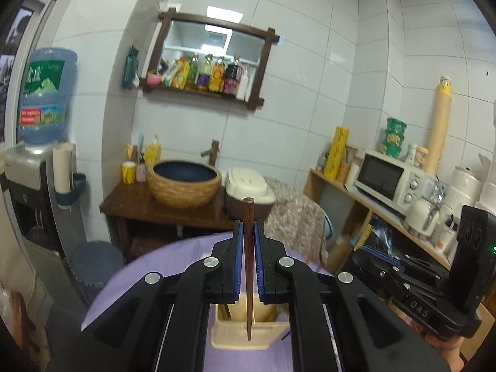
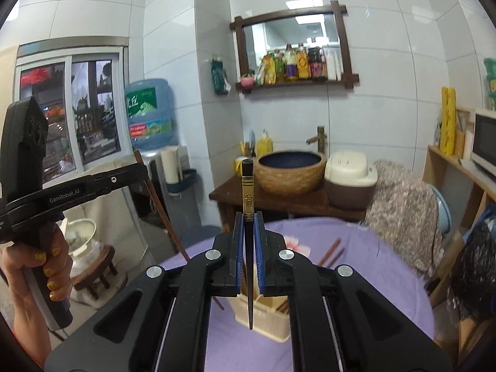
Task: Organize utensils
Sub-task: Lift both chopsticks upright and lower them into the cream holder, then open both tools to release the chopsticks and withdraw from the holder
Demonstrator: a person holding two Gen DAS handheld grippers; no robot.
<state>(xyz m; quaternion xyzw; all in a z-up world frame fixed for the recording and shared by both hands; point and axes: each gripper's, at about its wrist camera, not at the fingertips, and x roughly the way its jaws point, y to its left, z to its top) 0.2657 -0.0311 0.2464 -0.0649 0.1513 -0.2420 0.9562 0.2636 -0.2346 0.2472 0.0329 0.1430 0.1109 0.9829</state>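
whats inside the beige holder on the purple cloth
Brown chopsticks lean inside the beige holder, seen at its left and right corners. The rest of its inside is hidden behind each hand-held gripper.

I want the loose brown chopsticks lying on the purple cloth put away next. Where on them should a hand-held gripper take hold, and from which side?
Grip one of the brown chopsticks near the thick end farthest from the beige holder, coming from above with the fingers across the stick. They lie flat and close together on the purple cloth, so taking them singly seems safer.
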